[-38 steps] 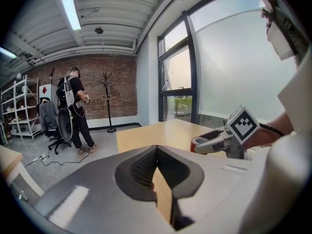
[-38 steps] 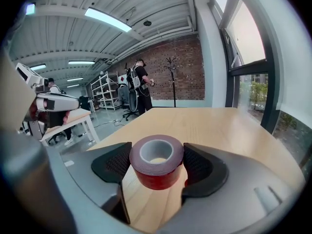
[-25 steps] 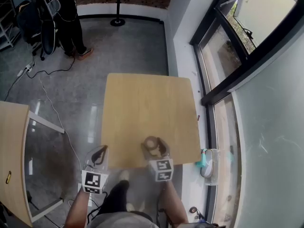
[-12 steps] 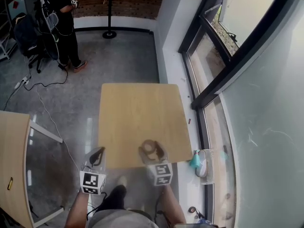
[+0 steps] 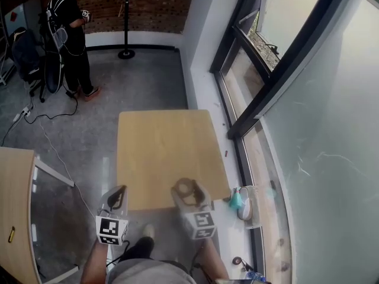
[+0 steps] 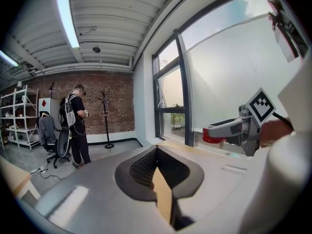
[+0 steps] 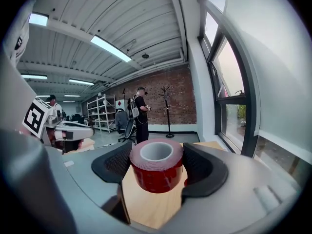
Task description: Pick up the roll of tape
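Observation:
The roll of tape [image 7: 156, 168] is red with a white core. My right gripper [image 7: 158, 152] is shut on it, one dark pad against each side, and holds it clear above the wooden table [image 7: 146, 208]. In the head view the tape [image 5: 187, 187] hangs over the near edge of the table [image 5: 160, 152], with the right gripper [image 5: 188, 191] around it. My left gripper [image 5: 116, 197] is off the table's near left corner, its jaws shut with nothing in them. In the left gripper view its tips [image 6: 157, 149] meet, and the right gripper [image 6: 229, 127] shows at the right.
A person [image 5: 70, 34] stands at the far left beside an office chair [image 5: 25, 52], with cables on the floor. A coat stand [image 5: 125, 22] is by the brick wall. A second table [image 5: 15, 206] lies at the left. Windows run along the right; a teal item [image 5: 236, 200] lies near them.
Both grippers have risen in front of the table, the right one carrying the tape with it. The head view has shifted, so the table sits further left in the picture.

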`<state>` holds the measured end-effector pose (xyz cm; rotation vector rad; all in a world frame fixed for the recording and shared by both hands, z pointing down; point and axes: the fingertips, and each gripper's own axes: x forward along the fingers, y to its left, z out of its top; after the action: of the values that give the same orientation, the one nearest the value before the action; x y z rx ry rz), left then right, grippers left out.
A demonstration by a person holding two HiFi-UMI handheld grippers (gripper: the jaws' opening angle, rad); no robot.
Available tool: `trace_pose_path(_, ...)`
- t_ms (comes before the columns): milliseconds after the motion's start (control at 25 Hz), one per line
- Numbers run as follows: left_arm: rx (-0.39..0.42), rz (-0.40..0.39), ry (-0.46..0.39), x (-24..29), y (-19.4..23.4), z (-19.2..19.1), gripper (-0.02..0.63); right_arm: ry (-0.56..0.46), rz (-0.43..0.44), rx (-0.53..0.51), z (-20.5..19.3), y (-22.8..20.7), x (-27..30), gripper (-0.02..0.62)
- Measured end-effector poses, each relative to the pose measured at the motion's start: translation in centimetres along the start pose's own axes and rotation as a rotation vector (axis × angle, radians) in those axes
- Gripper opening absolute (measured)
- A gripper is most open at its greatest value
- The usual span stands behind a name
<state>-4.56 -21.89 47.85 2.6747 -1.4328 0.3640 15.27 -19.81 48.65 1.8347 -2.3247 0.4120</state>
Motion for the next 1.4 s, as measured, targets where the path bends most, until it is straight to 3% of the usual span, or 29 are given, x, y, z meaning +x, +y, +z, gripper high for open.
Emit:
trace_pose_path(600, 0.006, -0.008, -0.06, -3.6, -2.2, 2.1, 0.0, -0.069, -0.046, -0.01, 1.8, 0.3, -6.7, 0.344)
trace_pose_path(1400, 0.009, -0.017, -0.104, -6.5, -2.4, 3.1, 0.0, -0.142, -0.091, -0.027, 2.8, 2.2, -10.4, 0.341)
